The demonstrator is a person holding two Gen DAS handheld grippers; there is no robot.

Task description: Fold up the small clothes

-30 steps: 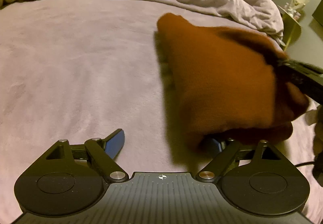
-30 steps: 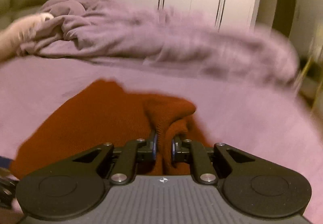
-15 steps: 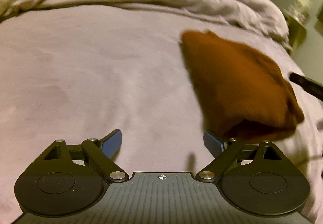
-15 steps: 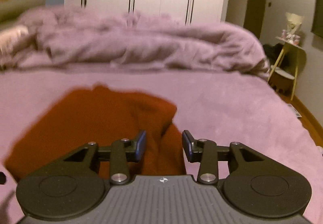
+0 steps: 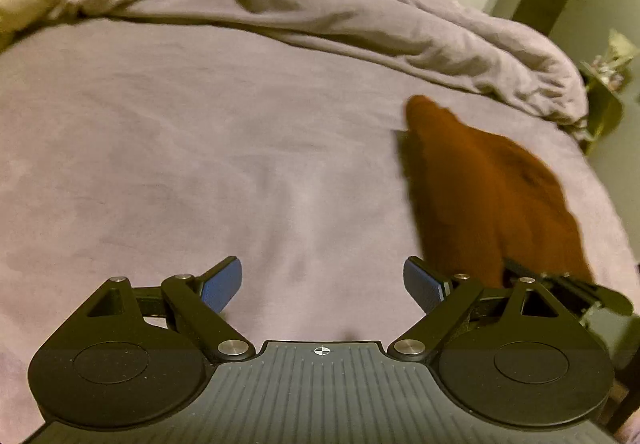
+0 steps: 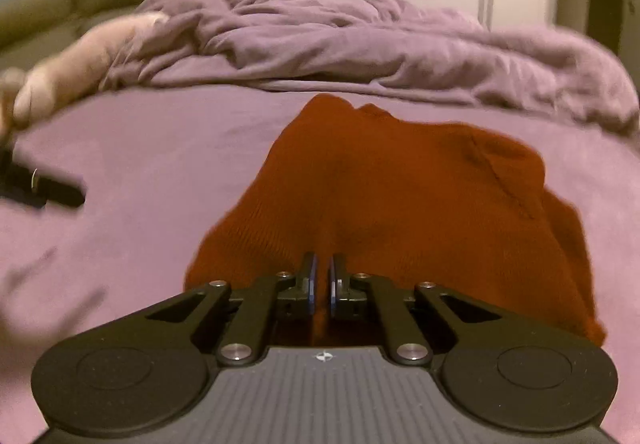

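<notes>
Now right gripper (image 6: 321,281) on rust garment (image 6: 400,195)

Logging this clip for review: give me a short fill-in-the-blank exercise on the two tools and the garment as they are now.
1. The left tool has its jaws ____.
2. The right tool is shut on the near edge of the ____ garment.
3. The garment lies on a ____ bed sheet.
4. Beyond it lies a rumpled ____.

Missing words: open; rust-brown; purple; duvet

garment (image 6: 400,203) on bed (image 6: 160,171), duvet (image 6: 360,43) behind
</notes>
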